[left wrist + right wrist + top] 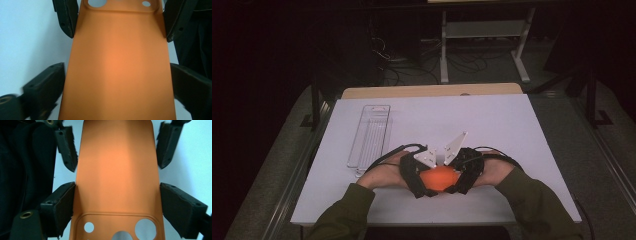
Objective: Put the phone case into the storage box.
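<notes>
Orange phone case [438,179] held low over the white worktop [492,125] between both hands: right tool [117,195] clamped on its camera-hole end, left tool [117,82] grasping the opposite end.

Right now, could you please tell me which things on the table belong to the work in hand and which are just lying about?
In the job:
- orange plastic phone case
- left gripper
- right gripper

Lying about:
- clear plastic tray, apart from the hands, on the white table
</notes>
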Available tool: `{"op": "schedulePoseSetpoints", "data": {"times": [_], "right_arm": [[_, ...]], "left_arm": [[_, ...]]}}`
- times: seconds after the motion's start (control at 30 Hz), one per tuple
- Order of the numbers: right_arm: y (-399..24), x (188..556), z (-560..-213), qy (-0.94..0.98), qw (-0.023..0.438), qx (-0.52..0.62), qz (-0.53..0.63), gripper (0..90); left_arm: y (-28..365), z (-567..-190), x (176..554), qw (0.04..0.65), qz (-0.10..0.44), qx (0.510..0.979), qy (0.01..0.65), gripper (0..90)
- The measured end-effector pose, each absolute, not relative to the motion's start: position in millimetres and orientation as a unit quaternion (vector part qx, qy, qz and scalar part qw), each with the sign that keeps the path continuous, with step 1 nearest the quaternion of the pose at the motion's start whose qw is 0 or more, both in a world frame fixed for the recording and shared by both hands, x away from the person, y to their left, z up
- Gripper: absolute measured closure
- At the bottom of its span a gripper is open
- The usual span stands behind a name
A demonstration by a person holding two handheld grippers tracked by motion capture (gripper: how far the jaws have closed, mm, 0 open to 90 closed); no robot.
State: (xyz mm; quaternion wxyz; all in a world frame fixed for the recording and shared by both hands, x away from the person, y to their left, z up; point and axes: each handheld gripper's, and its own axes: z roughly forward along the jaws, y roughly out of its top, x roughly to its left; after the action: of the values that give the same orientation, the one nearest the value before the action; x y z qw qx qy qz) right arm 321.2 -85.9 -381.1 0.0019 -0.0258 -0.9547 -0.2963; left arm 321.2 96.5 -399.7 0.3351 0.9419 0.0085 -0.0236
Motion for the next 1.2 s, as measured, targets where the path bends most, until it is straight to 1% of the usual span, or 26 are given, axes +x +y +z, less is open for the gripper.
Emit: {"op": "schedulePoseSetpoints", "data": {"times": [0.27, 0.37, 0.4, 0.83, 1.03, 1.17, 1.2], "right_arm": [[-86.1, 321.3, -380.9, -0.955, 0.002, -0.025, -0.297, 15.1], [-86.1, 321.7, -381.4, -0.954, 0.007, -0.024, -0.300, 15.1], [-86.3, 321.5, -380.8, -0.955, 0.002, -0.024, -0.297, 15.1], [-87.3, 322.4, -382.3, -0.956, 0.008, -0.023, -0.294, 14.6], [-88.2, 323.9, -384.3, -0.956, 0.025, -0.025, -0.292, 13.9], [-87.6, 323.2, -384.7, -0.955, 0.016, -0.029, -0.293, 12.4], [-87.5, 323.2, -384.6, -0.955, 0.013, -0.030, -0.294, 10.3]], "left_arm": [[96.8, -400.1, 321.6, 0.337, -0.026, 0.941, 0.011, 7.4], [97.1, -399.6, 322.0, 0.337, -0.026, 0.941, 0.009, 12.8], [97.1, -399.6, 321.8, 0.337, -0.027, 0.941, 0.009, 13.1], [95.9, -401.3, 322.3, 0.339, -0.030, 0.940, 0.006, 14.9], [94.7, -401.7, 321.9, 0.339, -0.039, 0.940, 0.006, 15.1], [95.7, -401.4, 323.2, 0.335, -0.035, 0.941, 0.008, 15.2], [96.3, -401.3, 323.5, 0.334, -0.034, 0.942, 0.010, 15.3]]}}
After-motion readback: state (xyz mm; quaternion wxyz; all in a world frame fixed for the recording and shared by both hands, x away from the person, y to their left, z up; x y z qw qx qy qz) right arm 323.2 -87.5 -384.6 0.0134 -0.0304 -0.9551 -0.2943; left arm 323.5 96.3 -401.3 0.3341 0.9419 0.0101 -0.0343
